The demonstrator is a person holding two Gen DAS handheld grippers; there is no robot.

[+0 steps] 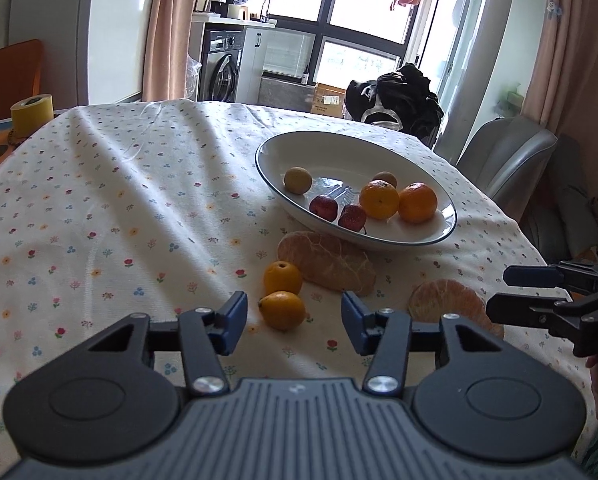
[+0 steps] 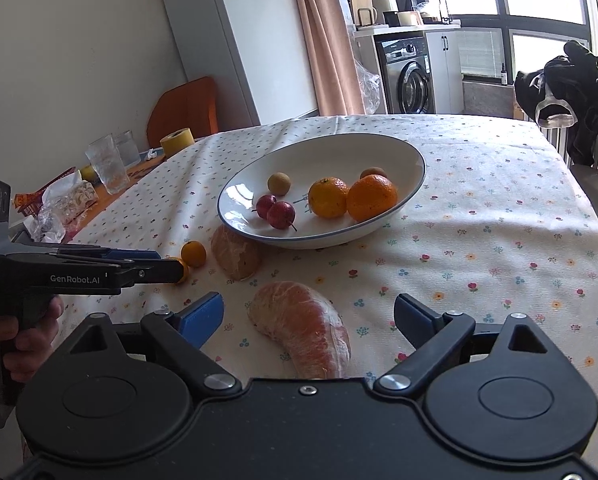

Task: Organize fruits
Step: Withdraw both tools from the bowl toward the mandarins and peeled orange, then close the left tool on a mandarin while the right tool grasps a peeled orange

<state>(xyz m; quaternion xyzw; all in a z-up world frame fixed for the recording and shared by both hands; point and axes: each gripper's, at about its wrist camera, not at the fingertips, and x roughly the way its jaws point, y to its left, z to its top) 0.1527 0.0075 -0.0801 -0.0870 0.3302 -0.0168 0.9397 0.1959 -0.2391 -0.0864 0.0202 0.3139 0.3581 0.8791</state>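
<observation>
A white bowl point(image 1: 453, 216) point(image 2: 417, 186) on the flowered tablecloth holds two oranges point(image 1: 379, 199), two small red fruits point(image 1: 324, 205) and two small yellow-brown fruits point(image 1: 297, 179). In front of it lie two small orange fruits point(image 1: 282, 278) point(image 2: 193, 253) and two peeled citrus segments point(image 1: 326, 262) point(image 2: 237, 254). My left gripper point(image 1: 294, 316) point(image 2: 171, 263) is open, low over the cloth, and the nearer small orange fruit point(image 1: 281, 309) lies untouched between its fingers. My right gripper point(image 2: 307, 316) point(image 1: 497, 292) is open around the other segment point(image 2: 303, 328) point(image 1: 447, 304).
A yellow tape roll point(image 1: 31, 114) point(image 2: 177, 140), drinking glasses point(image 2: 107, 164) and plastic wrappers point(image 2: 59, 200) crowd the table's left end. A grey chair point(image 1: 507, 160) and black clothing point(image 1: 395, 100) stand past the far right edge. A hand point(image 2: 31, 328) holds the left gripper.
</observation>
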